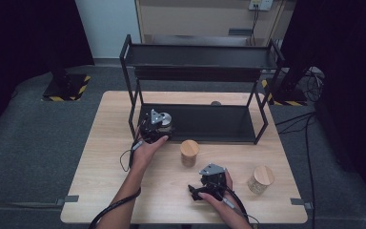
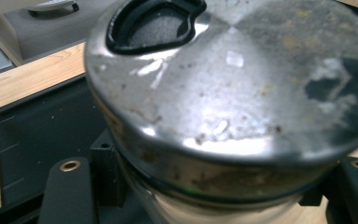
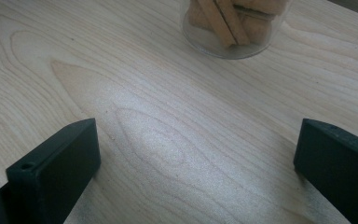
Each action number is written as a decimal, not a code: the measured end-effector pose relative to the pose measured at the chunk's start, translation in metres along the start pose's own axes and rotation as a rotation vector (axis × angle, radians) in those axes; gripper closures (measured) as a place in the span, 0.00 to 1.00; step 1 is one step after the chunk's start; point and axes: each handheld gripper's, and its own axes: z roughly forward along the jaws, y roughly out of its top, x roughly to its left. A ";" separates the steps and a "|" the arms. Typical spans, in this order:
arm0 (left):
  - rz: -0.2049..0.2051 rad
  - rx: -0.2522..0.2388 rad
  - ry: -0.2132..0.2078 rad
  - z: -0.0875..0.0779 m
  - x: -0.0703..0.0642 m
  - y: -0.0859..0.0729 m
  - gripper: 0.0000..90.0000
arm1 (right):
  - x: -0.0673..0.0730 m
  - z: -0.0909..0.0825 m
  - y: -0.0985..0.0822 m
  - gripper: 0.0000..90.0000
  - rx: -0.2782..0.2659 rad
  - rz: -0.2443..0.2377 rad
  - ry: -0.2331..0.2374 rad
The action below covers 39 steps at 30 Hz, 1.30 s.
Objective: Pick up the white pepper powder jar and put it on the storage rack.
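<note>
A round tin with a scuffed steel lid that has a dark shaped opening sits between the black jaws of my left gripper, which is shut on the tin's body. In the high view the left gripper holds the tin at the left end of the lower shelf of a black metal rack. My right gripper rests low over the wooden table near the front edge. Its jaws stand open, with bare wood between them.
A glass jar with a wooden lid stands in front of the rack; its base with wooden sticks inside lies ahead of the right gripper. A second wooden-lidded jar stands at the front right. The rack's top shelf overhangs the lower one.
</note>
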 end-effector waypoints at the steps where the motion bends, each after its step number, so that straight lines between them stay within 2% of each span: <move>1: 0.001 -0.001 -0.001 0.003 0.000 0.001 0.32 | 0.000 0.000 0.000 0.01 0.000 0.000 0.000; 5: -0.001 -0.007 -0.009 0.010 0.002 0.001 0.32 | 0.000 0.000 0.000 0.01 0.001 0.000 0.000; 9: -0.019 -0.012 -0.010 0.015 0.003 0.001 0.32 | 0.000 0.000 0.000 0.01 0.000 0.000 0.000; 13: -0.018 0.005 -0.001 0.022 0.005 0.000 0.32 | 0.000 0.000 0.000 0.01 0.001 0.000 0.000; 39: -0.022 0.023 0.000 0.040 0.005 0.002 0.32 | 0.000 0.000 0.000 0.01 0.001 0.000 0.000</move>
